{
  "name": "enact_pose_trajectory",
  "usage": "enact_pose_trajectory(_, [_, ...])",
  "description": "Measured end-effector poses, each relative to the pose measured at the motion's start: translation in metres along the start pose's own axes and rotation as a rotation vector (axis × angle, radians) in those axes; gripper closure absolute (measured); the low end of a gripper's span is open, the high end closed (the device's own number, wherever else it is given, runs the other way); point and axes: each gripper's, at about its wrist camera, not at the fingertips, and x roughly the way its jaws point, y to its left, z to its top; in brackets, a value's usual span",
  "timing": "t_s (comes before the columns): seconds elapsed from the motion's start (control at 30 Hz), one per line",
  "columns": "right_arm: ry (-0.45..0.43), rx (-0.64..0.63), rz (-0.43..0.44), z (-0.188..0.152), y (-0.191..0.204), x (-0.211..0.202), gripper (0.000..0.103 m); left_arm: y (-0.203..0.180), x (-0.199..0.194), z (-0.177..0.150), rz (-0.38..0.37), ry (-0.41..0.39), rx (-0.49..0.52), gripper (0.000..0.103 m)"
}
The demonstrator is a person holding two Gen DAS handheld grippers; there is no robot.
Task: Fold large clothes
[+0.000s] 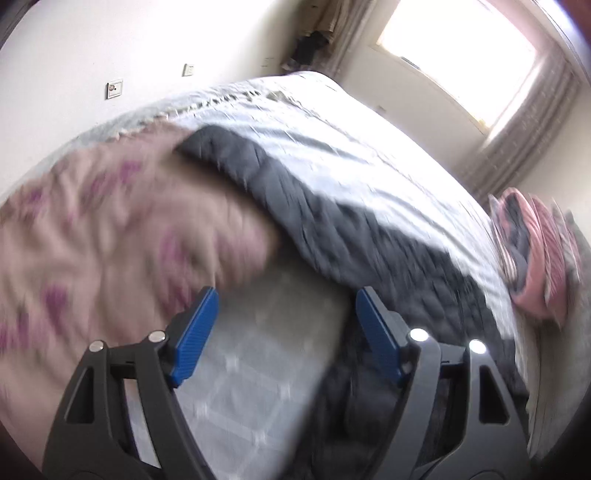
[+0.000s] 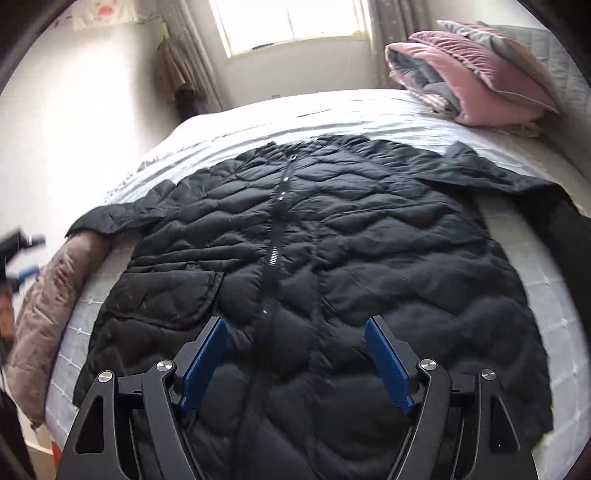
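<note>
Black quilted coat (image 2: 314, 258): lay spread flat, front up, on the bed (image 2: 546, 317), zip (image 2: 275, 236) running down its middle, a flap pocket (image 2: 166, 291) on the side nearer the picture's left, sleeves stretched out to both sides. Right hand-held gripper (image 2: 295, 363): hung above the coat's lower part, jaws standing wide, blue pads (image 2: 205, 363) clear of the cloth, nothing between them. Left hand-held gripper (image 1: 284, 336): likewise wide apart and empty, over the bed's edge beside the coat's (image 1: 332, 229) side; the left wrist view was heavily smeared, so whether its tips touched the fabric could not be told. Pink patterned bedding (image 1: 122, 229): bunched just beside the coat, one sleeve end resting on it in the right wrist view. Bed cover: pale, quilted in squares. Folded pink and grey blanket (image 2: 476, 77): stacked at the far corner of the bed, well apart from the coat. Window (image 2: 291, 22) with curtains (image 2: 188, 55): on the wall beyond the bed, bright. Wall switches (image 1: 114, 89): on the white wall in the left wrist view.
</note>
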Motion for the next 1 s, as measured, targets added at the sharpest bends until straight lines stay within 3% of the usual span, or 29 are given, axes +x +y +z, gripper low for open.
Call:
enact_pose_trajectory(0.1, [0.003, 0.008, 0.014, -0.007, -0.002, 0.025, 0.024, 0.005, 0.036, 0.039, 0.024, 0.009, -0.040, 0.026])
enact_pose_trajectory(0.2, [0.092, 0.057, -0.005, -0.016, -0.007, 0.045, 0.024, 0.012, 0.087, 0.069, 0.108, 0.040, -0.089, 0.026])
enact_pose_trajectory(0.3, [0.079, 0.068, 0.011, -0.020, -0.015, 0.039, 0.024, 0.023, 0.126, 0.067, 0.175, 0.113, -0.181, 0.026])
enact_pose_trajectory(0.37, [0.055, 0.046, -0.019, -0.020, -0.021, 0.032, 0.024, 0.023, 0.136, 0.065, 0.192, 0.086, -0.194, 0.026])
enact_pose_trajectory(0.43, [0.050, 0.045, -0.040, -0.019, -0.028, 0.030, 0.024, 0.015, 0.138, 0.066, 0.233, 0.050, -0.157, 0.028])
enact_pose_trajectory(0.5, [0.074, 0.076, -0.028, -0.020, -0.035, 0.035, 0.024, 0.011, 0.140, 0.069, 0.269, 0.042, -0.136, 0.050])
enact_pose_trajectory(0.53, [0.087, 0.091, -0.014, -0.020, -0.038, 0.037, 0.024, 0.012, 0.142, 0.069, 0.287, 0.039, -0.138, 0.084])
enact_pose_trajectory(0.57, [0.100, 0.108, -0.001, -0.021, -0.041, 0.039, 0.024, 0.014, 0.141, 0.068, 0.277, 0.034, -0.152, 0.098])
enact_pose_trajectory(0.73, [0.093, 0.103, -0.001, -0.021, -0.041, 0.034, 0.024, 0.002, 0.111, 0.067, 0.269, -0.110, -0.131, 0.099])
enact_pose_trajectory(0.83, [0.096, 0.113, 0.008, -0.021, -0.042, 0.034, 0.024, -0.008, 0.081, 0.075, 0.218, -0.188, -0.106, 0.100])
enact_pose_trajectory(1.0, [0.095, 0.156, 0.011, -0.019, -0.055, 0.033, 0.024, -0.034, 0.048, 0.082, 0.216, -0.252, -0.027, 0.100])
